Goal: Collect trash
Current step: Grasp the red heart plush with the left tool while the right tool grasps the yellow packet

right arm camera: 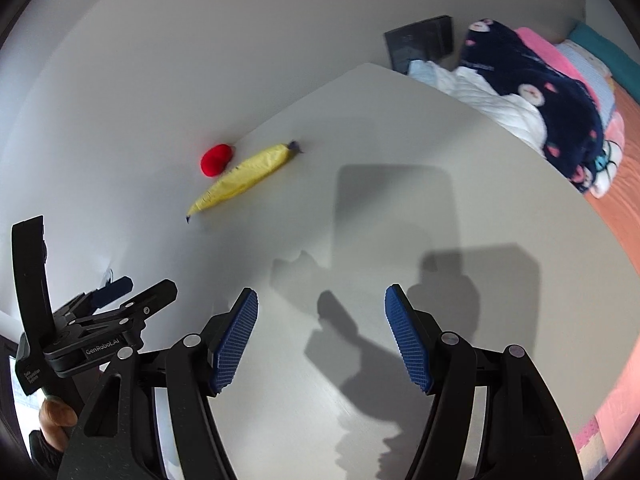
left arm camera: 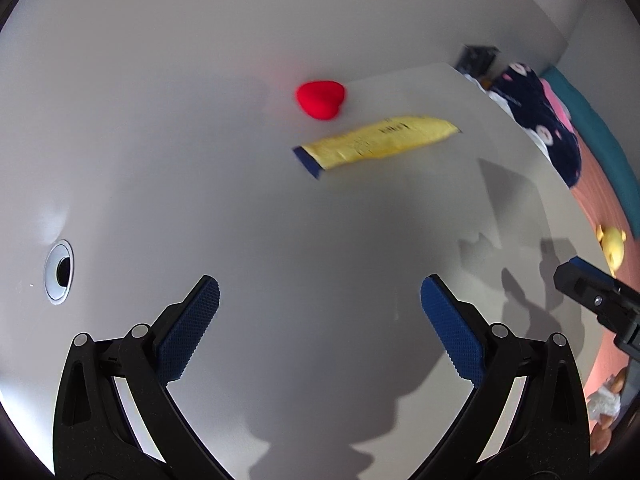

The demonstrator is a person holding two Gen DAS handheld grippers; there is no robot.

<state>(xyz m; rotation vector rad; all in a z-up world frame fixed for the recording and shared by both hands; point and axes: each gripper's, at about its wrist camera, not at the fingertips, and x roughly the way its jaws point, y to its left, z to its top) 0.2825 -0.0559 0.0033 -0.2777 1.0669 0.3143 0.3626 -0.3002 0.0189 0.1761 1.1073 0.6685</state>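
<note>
A yellow wrapper (left arm camera: 380, 142) with dark blue ends lies flat on the white table (left arm camera: 280, 240), near the far wall. A red heart-shaped object (left arm camera: 321, 99) sits just behind it against the wall. Both show in the right wrist view, the wrapper (right arm camera: 244, 178) and the heart (right arm camera: 216, 159). My left gripper (left arm camera: 320, 296) is open and empty, well short of the wrapper. My right gripper (right arm camera: 321, 308) is open and empty, also well short of it. The left gripper shows at the lower left of the right wrist view (right arm camera: 120, 296).
A round cable hole (left arm camera: 60, 272) sits in the table at the left. Past the table's right edge lies a bed with a dark patterned blanket (right arm camera: 552, 96), white cloth (right arm camera: 488, 96) and a yellow toy (left arm camera: 612, 244). A dark box (right arm camera: 420, 40) stands by the far corner.
</note>
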